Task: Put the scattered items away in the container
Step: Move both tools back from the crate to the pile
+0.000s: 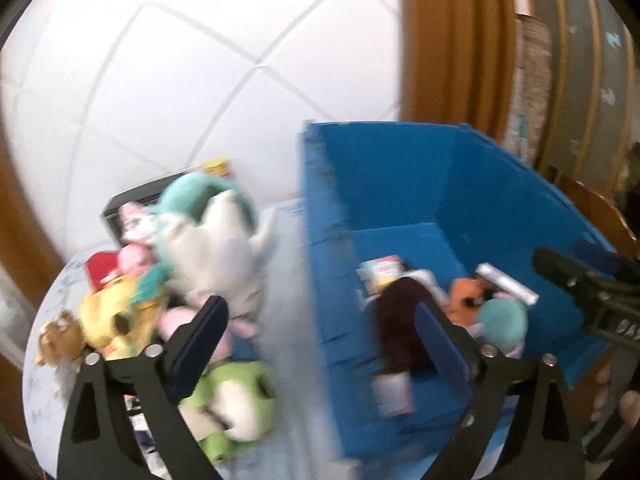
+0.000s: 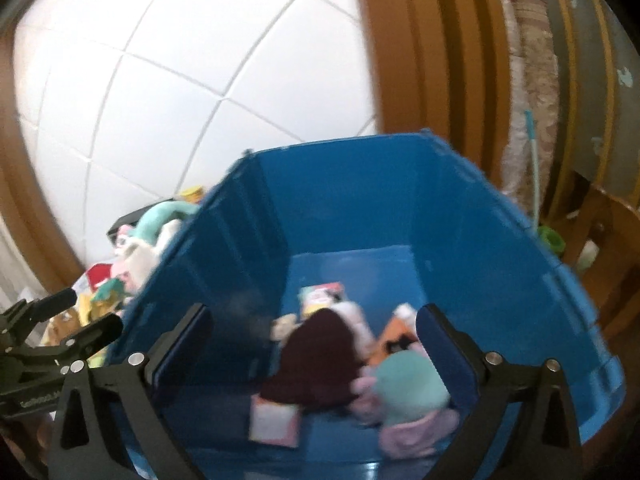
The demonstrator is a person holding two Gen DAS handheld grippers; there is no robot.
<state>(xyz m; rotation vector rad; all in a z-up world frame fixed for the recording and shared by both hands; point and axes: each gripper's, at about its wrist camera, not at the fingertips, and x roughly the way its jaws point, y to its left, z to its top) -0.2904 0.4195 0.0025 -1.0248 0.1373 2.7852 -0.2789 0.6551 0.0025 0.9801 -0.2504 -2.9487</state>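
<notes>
A blue bin (image 1: 400, 176) stands on the round table; it also shows in the right wrist view (image 2: 340, 200). Inside lie a dark brown plush (image 2: 316, 356), a teal and pink plush (image 2: 408, 392), an orange toy (image 2: 394, 340) and small cards. A pile of plush toys (image 1: 200, 256) lies left of the bin, with a white and teal plush (image 1: 216, 236), a yellow plush (image 1: 112, 316) and a green plush (image 1: 236, 396). My left gripper (image 1: 324, 320) is open and empty, straddling the bin's left wall. My right gripper (image 2: 314, 332) is open and empty above the bin's inside.
The pale round table (image 1: 44, 380) ends close at the left. A white tiled wall (image 1: 180, 60) is behind, with brown wooden trim (image 1: 448, 40) and shelving at the right. My right gripper shows at the right edge of the left wrist view (image 1: 592, 292).
</notes>
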